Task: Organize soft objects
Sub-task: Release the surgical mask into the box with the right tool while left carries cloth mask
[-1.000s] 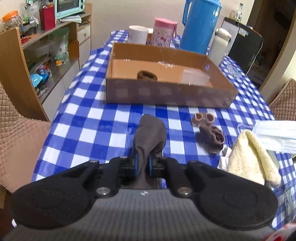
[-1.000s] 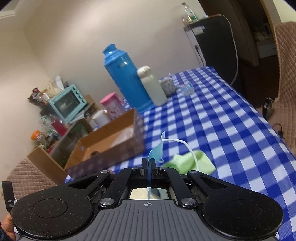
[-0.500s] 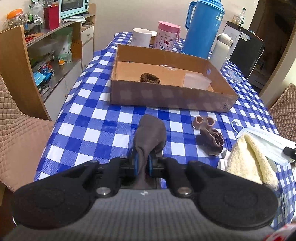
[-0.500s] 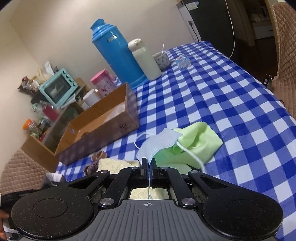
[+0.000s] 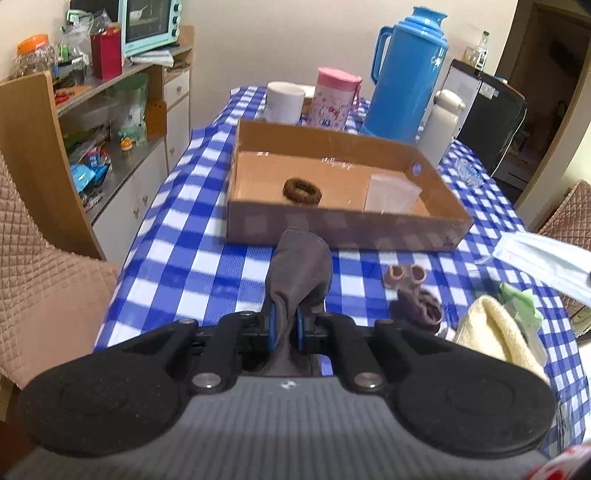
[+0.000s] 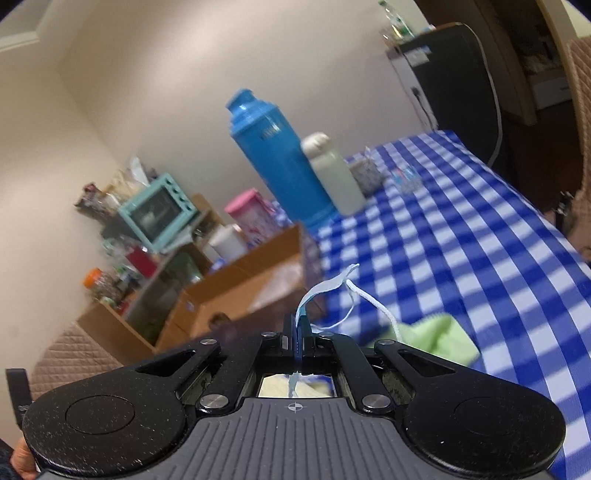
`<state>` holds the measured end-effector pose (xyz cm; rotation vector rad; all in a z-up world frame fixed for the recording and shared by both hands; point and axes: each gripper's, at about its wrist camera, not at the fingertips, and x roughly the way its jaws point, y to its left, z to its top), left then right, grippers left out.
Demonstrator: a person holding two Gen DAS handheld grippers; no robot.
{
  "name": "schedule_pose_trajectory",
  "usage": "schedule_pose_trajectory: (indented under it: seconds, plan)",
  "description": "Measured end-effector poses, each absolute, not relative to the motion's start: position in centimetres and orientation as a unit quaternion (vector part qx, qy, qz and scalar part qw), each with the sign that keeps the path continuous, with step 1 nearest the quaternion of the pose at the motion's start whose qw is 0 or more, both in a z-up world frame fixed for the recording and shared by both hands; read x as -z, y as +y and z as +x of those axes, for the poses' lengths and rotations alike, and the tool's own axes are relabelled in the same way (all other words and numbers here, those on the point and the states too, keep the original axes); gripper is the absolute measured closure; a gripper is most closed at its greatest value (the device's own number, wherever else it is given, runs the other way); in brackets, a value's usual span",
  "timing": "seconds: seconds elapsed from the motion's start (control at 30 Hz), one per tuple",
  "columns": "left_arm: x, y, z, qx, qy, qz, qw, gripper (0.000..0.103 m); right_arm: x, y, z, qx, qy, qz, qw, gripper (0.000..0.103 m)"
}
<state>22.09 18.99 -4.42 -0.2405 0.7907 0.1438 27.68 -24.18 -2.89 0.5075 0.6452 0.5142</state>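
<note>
My left gripper [image 5: 283, 325] is shut on a grey sock [image 5: 299, 266] and holds it above the checked table, in front of the cardboard box [image 5: 343, 221]. The box holds a brown hair tie [image 5: 302, 190] and a clear plastic piece [image 5: 392, 192]. My right gripper [image 6: 298, 332] is shut on a light blue face mask [image 6: 321, 293], which also shows raised at the right in the left wrist view [image 5: 543, 260]. A brown sock [image 5: 421, 310], small brown rings [image 5: 404, 274], a cream towel [image 5: 495, 332] and a green cloth [image 6: 439, 338] lie on the table.
A blue thermos [image 5: 404, 74], a white bottle [image 5: 441, 125], a pink cup [image 5: 336, 98] and a white mug [image 5: 284, 101] stand behind the box. Shelves with a teal oven [image 5: 151, 22] are at the left. Padded chairs [image 5: 44, 269] flank the table.
My left gripper has risen and moved toward the box with the grey sock. My right gripper has lifted the face mask off the green cloth and tilted up.
</note>
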Motion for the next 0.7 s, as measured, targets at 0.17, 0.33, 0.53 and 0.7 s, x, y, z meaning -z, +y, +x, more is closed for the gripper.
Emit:
schedule_pose_trajectory:
  seconds: [0.17,0.33,0.53,0.7]
  plan:
    - [2.8,19.1,22.8,-0.062,0.37,-0.115,0.92,0.094,0.8,-23.6,28.5,-0.274,0.287,0.256,0.881,0.103]
    - [1.2,19.5,23.9,-0.058,0.353,-0.102,0.928,0.094,-0.3,-22.2,30.1,-0.306,0.28,0.266,0.87,0.103]
    - [-0.7,20.6,26.3,-0.06,0.33,-0.094,0.937,0.094,-1.0,-18.7,32.8,-0.352,0.279,0.262,0.854,0.103]
    - [-2.0,21.4,29.0,-0.061,0.311,-0.089,0.944,0.094,-1.2,-15.3,35.4,-0.387,0.282,0.254,0.84,0.103]
